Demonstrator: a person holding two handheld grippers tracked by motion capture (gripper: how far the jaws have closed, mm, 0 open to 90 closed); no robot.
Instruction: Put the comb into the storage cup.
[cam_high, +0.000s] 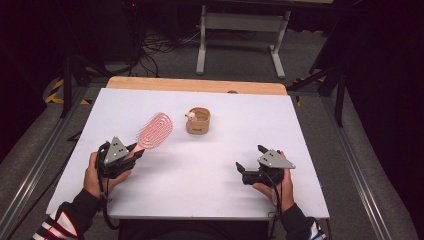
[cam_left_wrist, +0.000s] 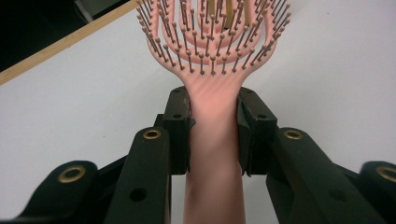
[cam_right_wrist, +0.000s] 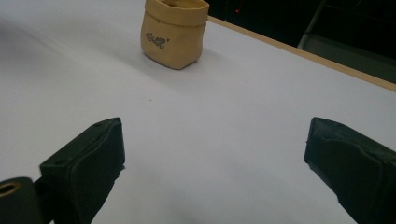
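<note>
up close, left gripper (cam_left_wrist: 212, 128) clamps brush handle (cam_left_wrist: 215, 154); right gripper (cam_right_wrist: 215, 154) gapes before pouch (cam_right_wrist: 173, 32).

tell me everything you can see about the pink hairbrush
The pink hairbrush looks like plastic, with an oval vented head of looping ribs and rows of thin bristles ending in small ball tips. A smooth, narrow handle runs down from the head. The left gripper is shut on that handle just below the head, one black pad on each side. In the high view the brush sits at the left of the white table, its head pointing away from the person toward the tan fabric pouch.
</note>
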